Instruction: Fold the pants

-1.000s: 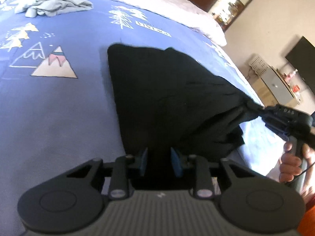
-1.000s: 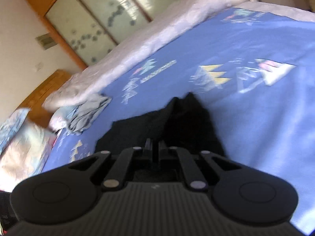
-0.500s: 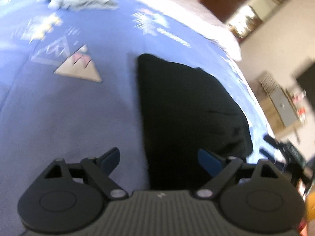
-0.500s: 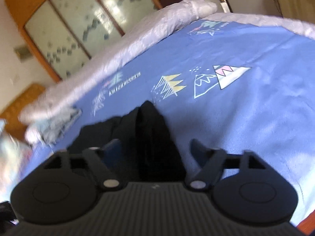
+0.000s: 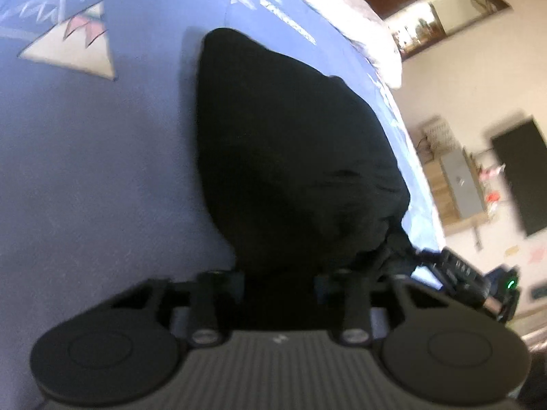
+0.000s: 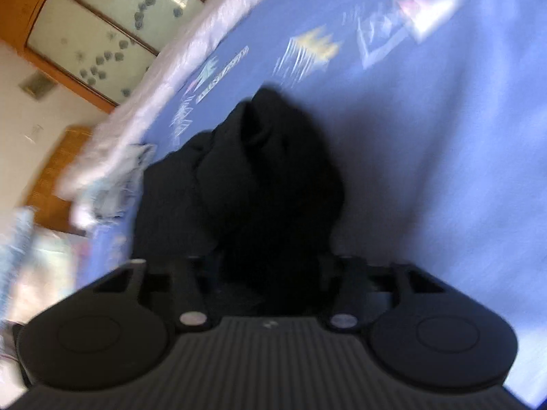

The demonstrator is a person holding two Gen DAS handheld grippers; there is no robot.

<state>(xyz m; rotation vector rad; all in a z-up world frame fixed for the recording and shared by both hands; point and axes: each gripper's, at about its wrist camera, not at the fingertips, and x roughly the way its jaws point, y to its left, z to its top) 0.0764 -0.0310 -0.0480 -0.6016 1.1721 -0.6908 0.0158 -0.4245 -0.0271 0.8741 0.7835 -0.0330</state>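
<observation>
The black pants (image 5: 283, 157) lie bunched on the blue bedsheet (image 5: 85, 177). In the left wrist view my left gripper (image 5: 278, 282) is at their near edge, jaws partly closed around black cloth; the fingertips are hidden in it. The right gripper (image 5: 458, 273) shows at the pants' right corner. In the right wrist view my right gripper (image 6: 270, 266) is over the pants (image 6: 259, 184), jaws partly closed around a fold of cloth. Both views are blurred.
The sheet has mountain prints (image 5: 75, 51). A grey garment (image 6: 112, 184) lies beside a white quilt roll (image 6: 177, 65). Off the bed's right edge are a cabinet (image 5: 458, 184) and a dark TV (image 5: 523, 174). A wooden wardrobe (image 6: 102, 24) stands behind.
Half a second ago both grippers were wide open above the pants. Now both have narrowed around the black cloth at its near edges, and both cameras sit lower and closer.
</observation>
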